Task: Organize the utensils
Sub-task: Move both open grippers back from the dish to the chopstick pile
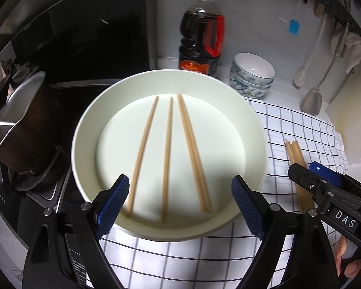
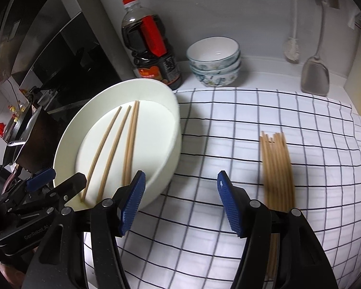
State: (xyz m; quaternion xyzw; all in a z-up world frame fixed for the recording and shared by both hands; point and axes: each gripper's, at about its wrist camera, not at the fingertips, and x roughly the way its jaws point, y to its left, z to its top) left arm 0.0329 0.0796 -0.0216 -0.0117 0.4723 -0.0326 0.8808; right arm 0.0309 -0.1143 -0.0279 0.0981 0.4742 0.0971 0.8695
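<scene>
Pot: a dark pot point(image 1: 24, 130) with a metal lid sits at the far left, on the stove beside the cloth.
Left gripper: the left gripper point(image 1: 180, 207) hovers over the near rim of the dish, blue pads spread wide apart, nothing between them.
Dish: a round white dish point(image 1: 250, 130) rests on the left edge of the checked cloth point(image 2: 252, 110), hanging partly off toward the stove.
Chopsticks in dish: four chopsticks point(image 1: 167, 154) lie on the dish floor, two singles and a touching pair, pointing away from the camera.
Bottle: a dark sauce bottle point(image 2: 151, 48) with a red cap stands against the back wall, just behind the dish.
Bowls: stacked patterned bowls point(image 2: 215, 60) sit right of the bottle, off the cloth's back edge.
Right gripper: the right gripper point(image 2: 180, 200) is above bare cloth between dish and bundle, tongs apart, empty.
Loose bundle: a bundle of chopsticks point(image 2: 276, 168) lies on the cloth's right half, blurred, its near end hidden behind the right finger.
Wall tools: a brush point(image 2: 291, 48) and a spatula point(image 2: 315, 72) hang at the back right.
</scene>
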